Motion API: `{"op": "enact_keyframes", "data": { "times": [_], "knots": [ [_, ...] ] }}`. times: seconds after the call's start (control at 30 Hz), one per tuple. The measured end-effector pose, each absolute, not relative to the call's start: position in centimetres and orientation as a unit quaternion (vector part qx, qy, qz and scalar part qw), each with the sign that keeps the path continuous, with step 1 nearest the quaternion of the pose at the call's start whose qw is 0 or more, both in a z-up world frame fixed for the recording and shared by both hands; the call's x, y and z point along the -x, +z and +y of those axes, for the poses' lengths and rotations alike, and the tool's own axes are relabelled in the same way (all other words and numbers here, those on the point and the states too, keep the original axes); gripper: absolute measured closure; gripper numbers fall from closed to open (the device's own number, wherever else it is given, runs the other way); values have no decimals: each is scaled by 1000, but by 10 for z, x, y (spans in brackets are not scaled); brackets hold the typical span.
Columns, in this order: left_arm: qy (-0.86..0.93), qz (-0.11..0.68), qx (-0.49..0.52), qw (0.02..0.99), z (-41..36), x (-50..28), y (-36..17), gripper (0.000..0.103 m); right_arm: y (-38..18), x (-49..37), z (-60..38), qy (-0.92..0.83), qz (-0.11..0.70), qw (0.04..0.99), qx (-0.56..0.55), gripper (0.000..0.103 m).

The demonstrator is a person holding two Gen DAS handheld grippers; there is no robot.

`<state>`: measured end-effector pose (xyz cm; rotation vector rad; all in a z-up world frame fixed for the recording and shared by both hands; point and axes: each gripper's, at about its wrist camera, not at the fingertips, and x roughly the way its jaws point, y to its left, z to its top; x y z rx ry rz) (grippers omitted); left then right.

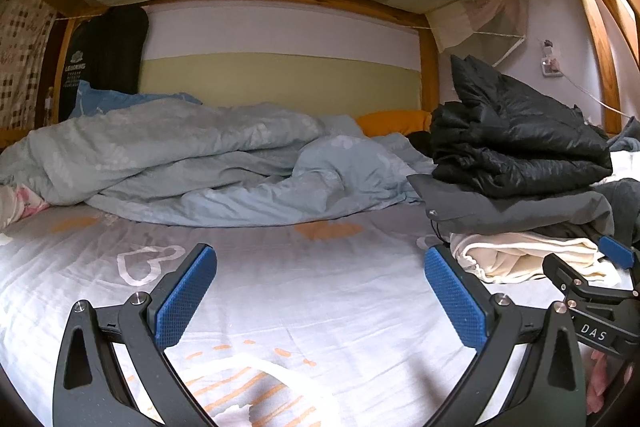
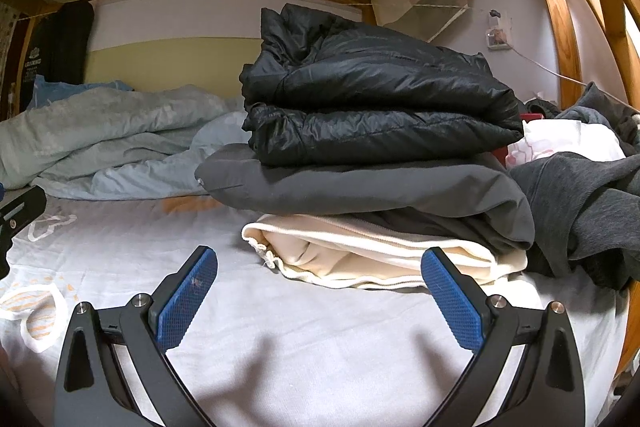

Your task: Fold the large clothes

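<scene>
A stack of folded clothes sits on the bed: a black puffer jacket [image 2: 376,107] on top, a grey garment [image 2: 360,183] under it, a cream garment [image 2: 360,255] at the bottom. The stack also shows in the left wrist view [image 1: 516,155]. My right gripper [image 2: 320,299] is open and empty, just in front of the cream garment. My left gripper [image 1: 320,295] is open and empty over the bedsheet, left of the stack. The right gripper's tip shows in the left wrist view [image 1: 616,251] beside the cream garment [image 1: 528,255].
A crumpled light blue duvet [image 1: 192,163] lies across the back of the bed. An unfolded dark grey garment [image 2: 588,203] and a white one [image 2: 568,139] lie right of the stack. The white heart-print sheet [image 1: 300,287] lies under both grippers. A wooden bunk frame [image 2: 560,27] rises at right.
</scene>
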<state>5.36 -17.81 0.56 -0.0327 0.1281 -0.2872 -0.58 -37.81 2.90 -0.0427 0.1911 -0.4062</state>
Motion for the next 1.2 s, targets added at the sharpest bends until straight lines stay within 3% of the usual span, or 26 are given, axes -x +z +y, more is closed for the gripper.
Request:
{"op": "enact_keyframes", "data": {
  "times": [0.63,1.2],
  "knots": [
    [-105,48,-38,993,-190,-49,6,0,29,9,-380,-204,88,975,15,0],
    [-119,53,-18,991,-181,-50,7,0,30,13,-379,-208,80,975,13,0]
  ]
}}
